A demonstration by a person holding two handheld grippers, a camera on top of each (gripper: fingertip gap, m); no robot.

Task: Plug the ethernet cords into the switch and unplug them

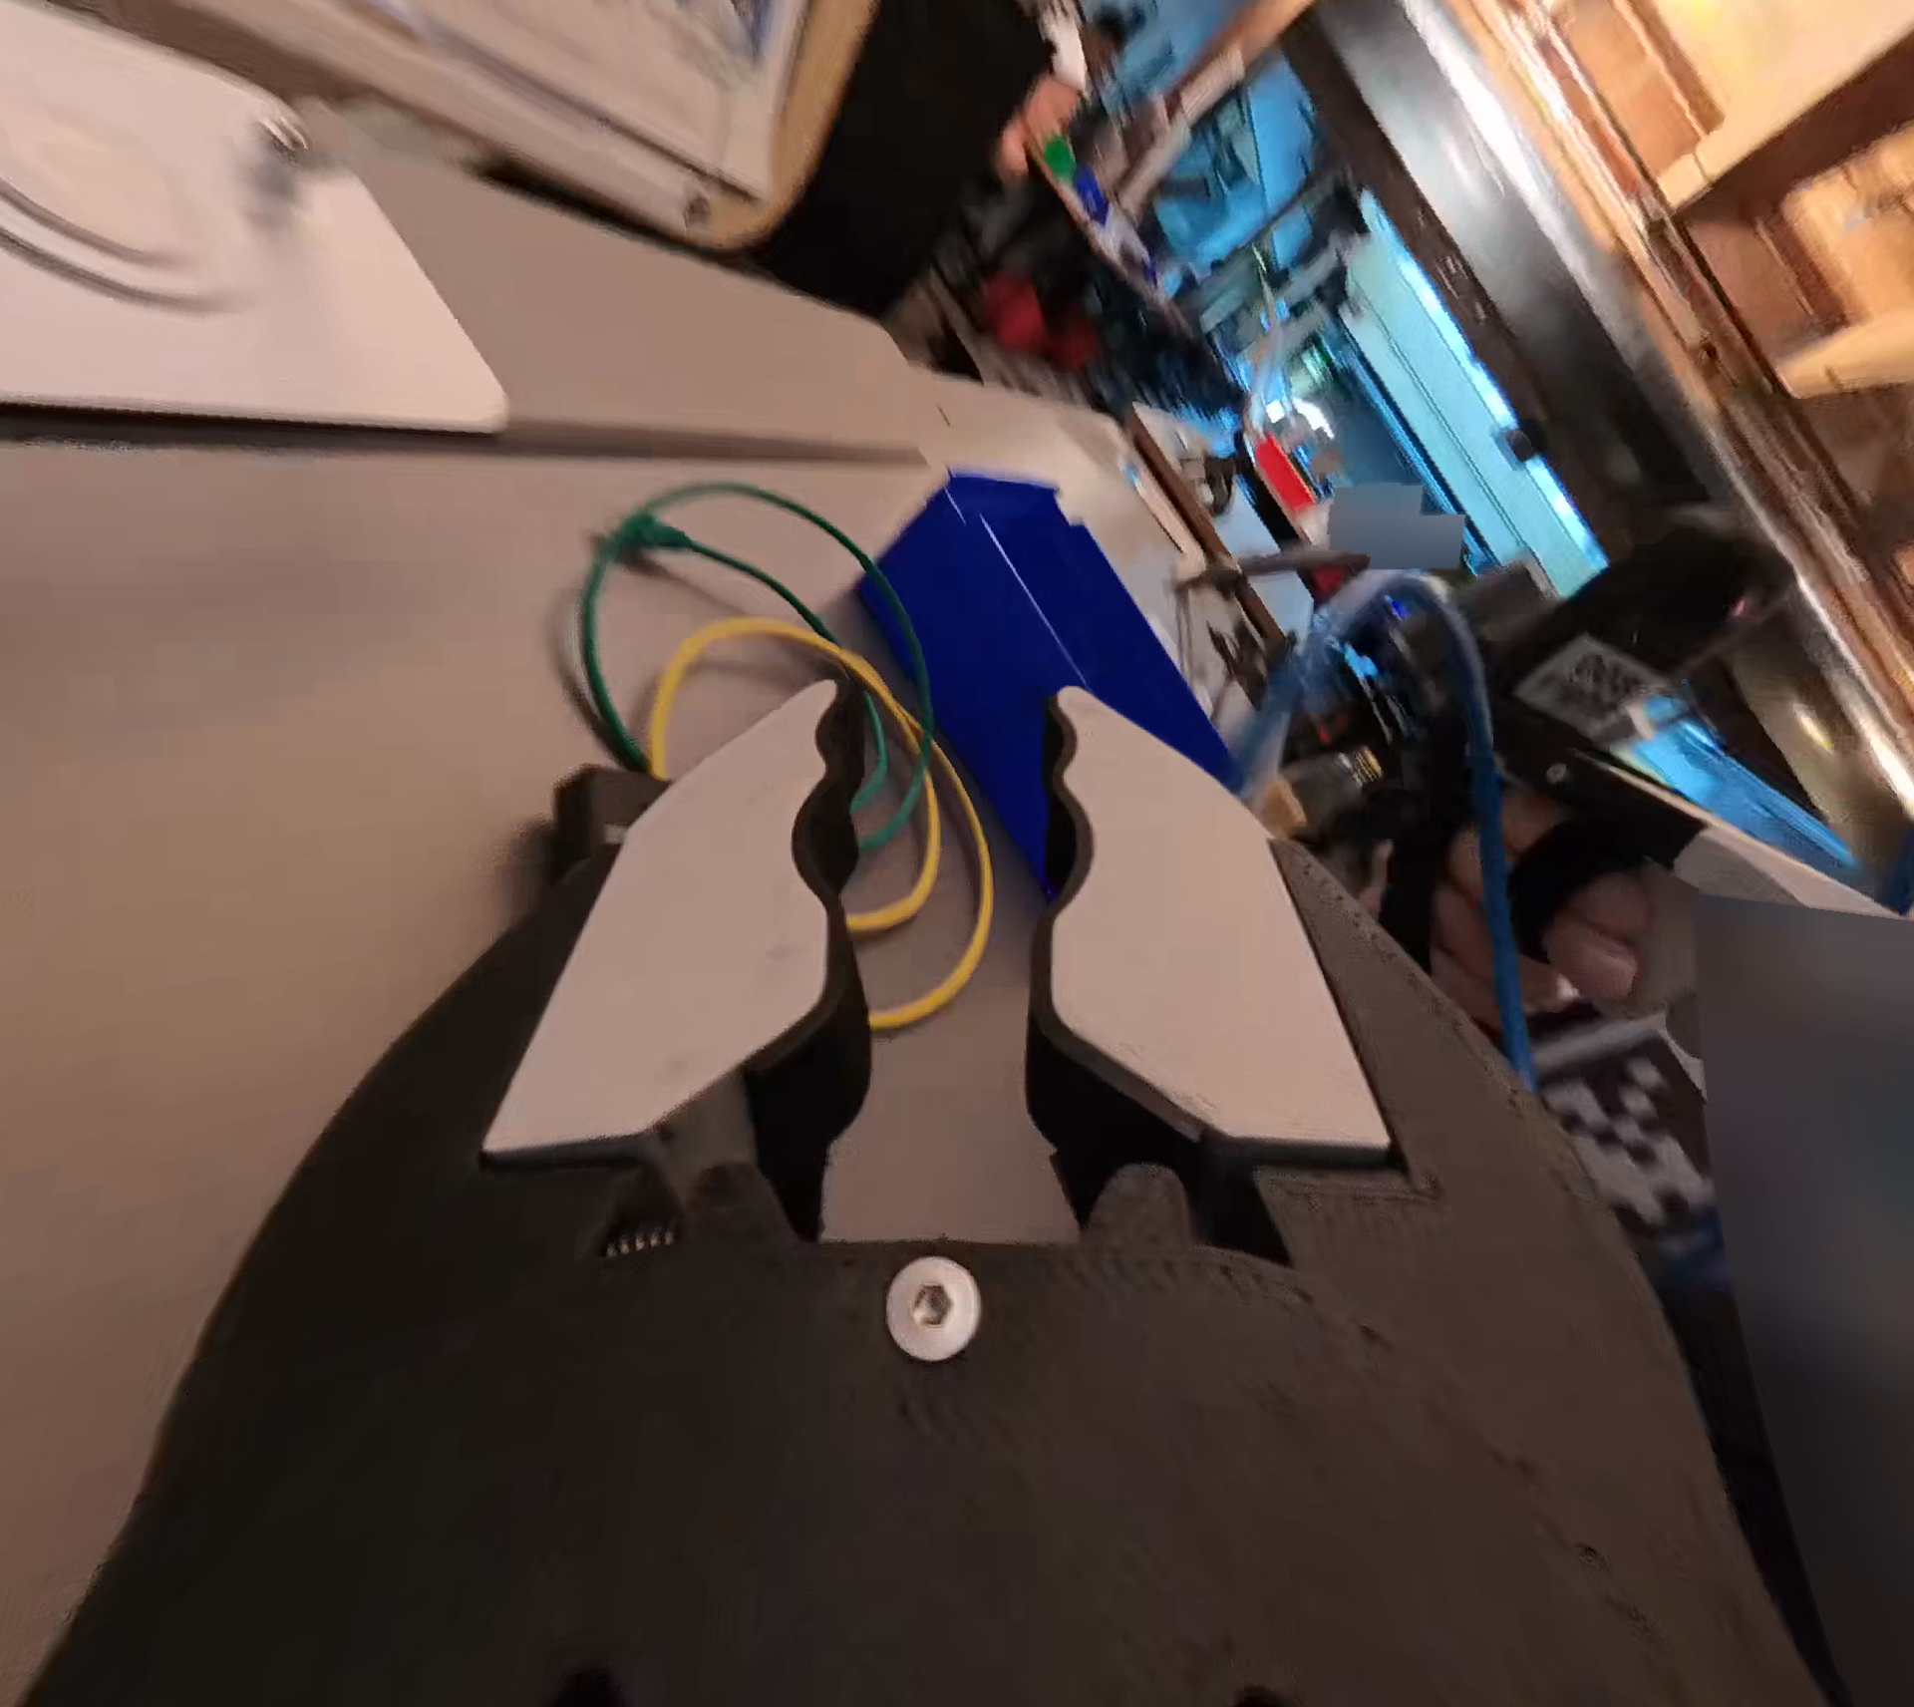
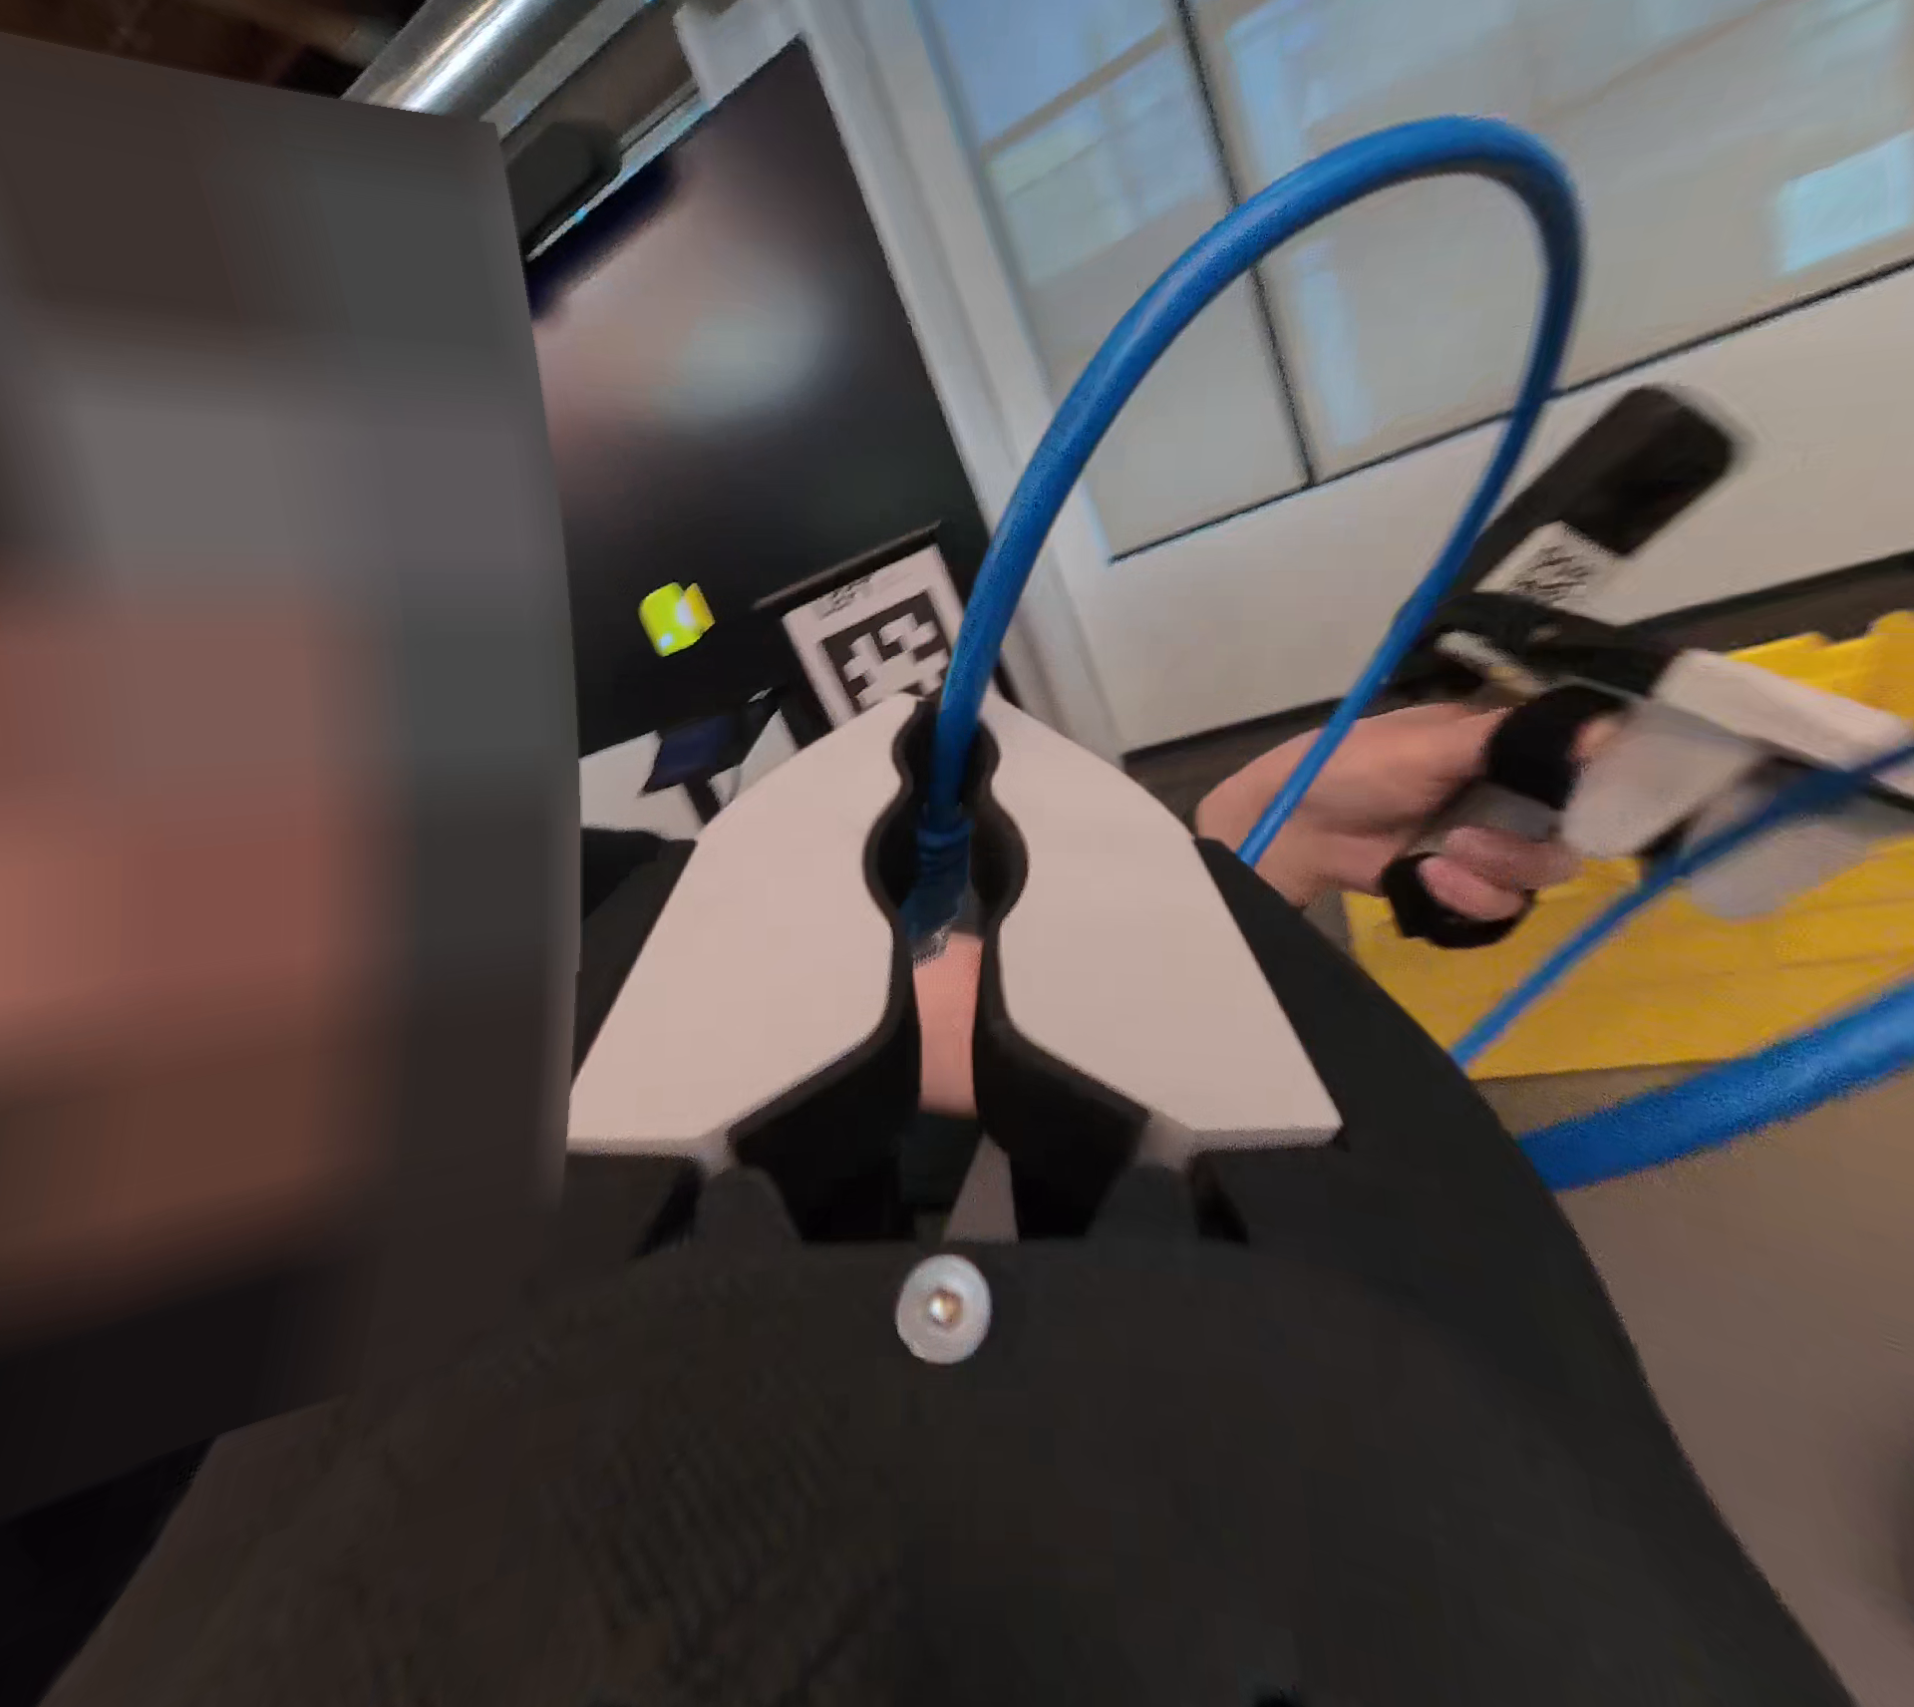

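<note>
— Right tongs (image 2: 948,730) are clamped on the blue ethernet cord (image 2: 1191,290) just behind its plug, and it loops high in the air.

— And the left tongs (image 1: 945,704)?

— Wide apart, holding nothing, above the grey counter (image 1: 259,725). Beyond them stands a blue box (image 1: 994,621), with yellow (image 1: 963,839) and green cords (image 1: 590,652) coiled beside it.

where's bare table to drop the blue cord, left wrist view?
Bare table lies left of the green cord and yellow cord, below the white board. It is crowded ahead: both loops lie against the blue box. The right gripper holds the blue cord.
</note>
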